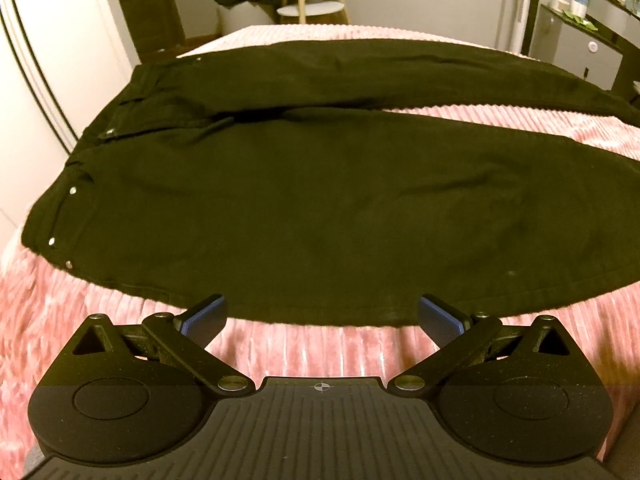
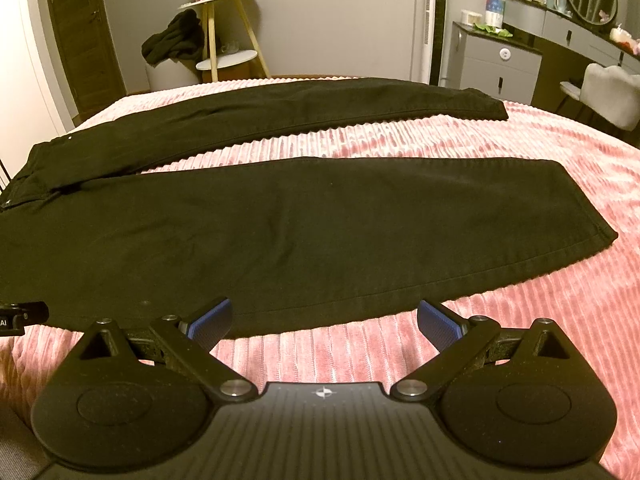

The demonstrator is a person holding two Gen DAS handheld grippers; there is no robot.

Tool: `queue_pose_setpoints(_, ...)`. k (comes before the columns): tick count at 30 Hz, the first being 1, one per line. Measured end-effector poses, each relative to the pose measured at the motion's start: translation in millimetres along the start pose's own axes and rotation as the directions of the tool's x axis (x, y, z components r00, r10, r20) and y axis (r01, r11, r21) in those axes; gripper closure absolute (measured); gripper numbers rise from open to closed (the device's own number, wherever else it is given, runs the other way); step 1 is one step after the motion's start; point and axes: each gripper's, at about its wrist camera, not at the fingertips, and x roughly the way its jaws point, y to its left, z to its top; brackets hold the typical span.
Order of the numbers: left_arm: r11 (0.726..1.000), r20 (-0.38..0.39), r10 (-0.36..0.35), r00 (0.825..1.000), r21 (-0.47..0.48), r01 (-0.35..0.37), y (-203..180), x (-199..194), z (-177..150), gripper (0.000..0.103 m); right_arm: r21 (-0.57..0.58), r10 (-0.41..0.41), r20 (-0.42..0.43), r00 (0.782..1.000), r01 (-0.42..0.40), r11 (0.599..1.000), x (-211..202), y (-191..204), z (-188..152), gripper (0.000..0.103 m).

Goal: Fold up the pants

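Observation:
Black pants [image 1: 304, 200] lie flat and spread open on a pink ribbed bedspread [image 1: 304, 352], waistband to the left, both legs running right. In the right wrist view the pants [image 2: 280, 224] show both legs apart, with the near hem at right. My left gripper [image 1: 322, 318] is open and empty, just short of the near side seam by the hip. My right gripper [image 2: 324, 320] is open and empty, at the near edge of the near leg. The left gripper's tip [image 2: 24, 314] shows at the left edge of the right wrist view.
The bedspread [image 2: 480, 320] covers the whole bed. Beyond the bed stand a wooden stool with dark clothes [image 2: 176, 40], a white round side table [image 2: 228, 60], a grey dresser [image 2: 492, 64] and a white chair [image 2: 612, 96]. A white wardrobe [image 1: 36, 80] is at left.

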Motion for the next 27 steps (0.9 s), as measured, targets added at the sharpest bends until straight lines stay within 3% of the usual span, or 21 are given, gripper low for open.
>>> queue_pose_setpoints(18, 1.0, -0.021, -0.007, 1.0, -0.009, 0.007, 2.3, 4.3, 2.6, 0.0, -0.018, -0.007, -0.031, 0.999, 0.006, 1.0, 4.9, -0.1, 2.6, 0.004)
queue_pose_setpoints(27, 1.0, -0.035, -0.003, 0.999, -0.003, 0.003, -0.6, 7.7, 4.5, 0.0, -0.056, -0.018, -0.092, 0.996, 0.013, 0.998, 15.2, 4.0, 5.5, 0.004)
